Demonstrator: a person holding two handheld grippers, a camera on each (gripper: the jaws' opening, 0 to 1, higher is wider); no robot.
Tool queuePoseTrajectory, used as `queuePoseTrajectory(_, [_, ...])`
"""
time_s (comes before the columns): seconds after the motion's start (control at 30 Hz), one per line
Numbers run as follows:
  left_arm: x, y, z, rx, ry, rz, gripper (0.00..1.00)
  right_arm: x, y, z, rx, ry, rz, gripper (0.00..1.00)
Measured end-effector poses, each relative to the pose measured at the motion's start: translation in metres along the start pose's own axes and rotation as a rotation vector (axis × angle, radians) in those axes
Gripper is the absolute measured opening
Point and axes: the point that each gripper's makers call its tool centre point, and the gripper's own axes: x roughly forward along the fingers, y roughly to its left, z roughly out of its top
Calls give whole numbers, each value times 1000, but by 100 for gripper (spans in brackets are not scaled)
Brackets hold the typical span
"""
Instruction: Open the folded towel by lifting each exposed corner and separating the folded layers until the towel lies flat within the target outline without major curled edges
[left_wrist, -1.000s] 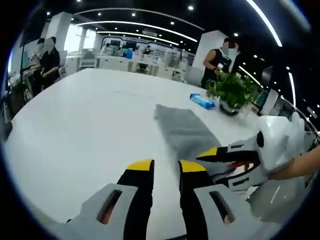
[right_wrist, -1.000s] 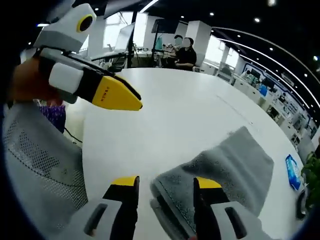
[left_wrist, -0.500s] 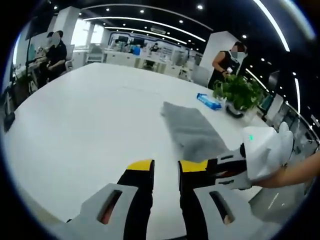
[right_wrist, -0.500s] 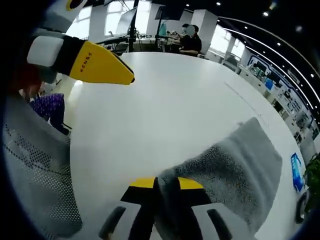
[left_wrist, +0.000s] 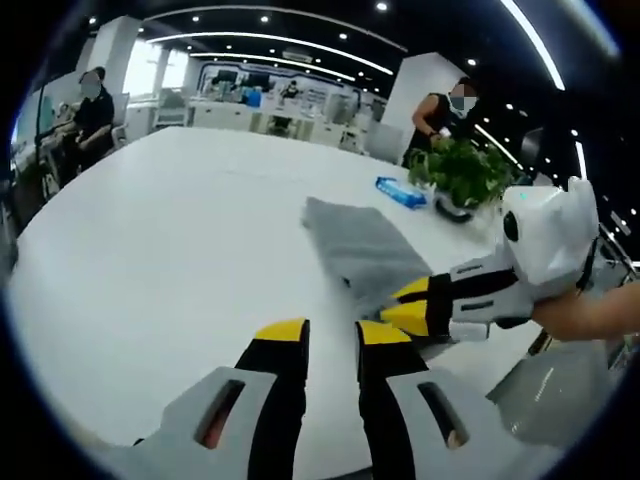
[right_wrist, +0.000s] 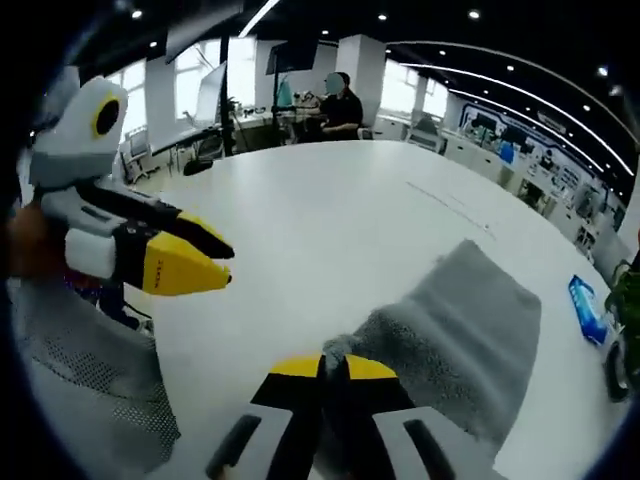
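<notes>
Grey towel (right_wrist: 455, 320) near corner pinched in right gripper (right_wrist: 333, 368); left gripper (left_wrist: 332, 333) slightly open, empty.

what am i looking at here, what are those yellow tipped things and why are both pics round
No robot here: a person holds a hand-held tool in each hand, each with two yellow-tipped jaws. A fisheye camera rides on each tool and looks along its jaws, which is why both pictures are round.

In the left gripper view, the left tool rises from the bottom, jaws slightly apart and holding nothing. The right tool comes in from the right.

In the right gripper view, the right tool has its jaws shut on the near corner of a grey towel. The left tool shows at the left.

The towel lies folded on a white table. Farther back are a blue packet and a potted plant. People sit and stand in the background.
</notes>
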Motion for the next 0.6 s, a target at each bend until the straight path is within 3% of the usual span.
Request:
queuePoseTrajectory(0.2, [22,-21,-9,27,64,-64,16,-29,-31,16,63,-69,-66,3])
queuePoseTrajectory(0.3, [39,-37,-14,93,98,-107,16,-44,-48,22,110,-108,-107,3])
queuePoseTrajectory(0.6, [98,-76,-17,171,140,-188,16,-85,-93,15,165,-146,-237,3])
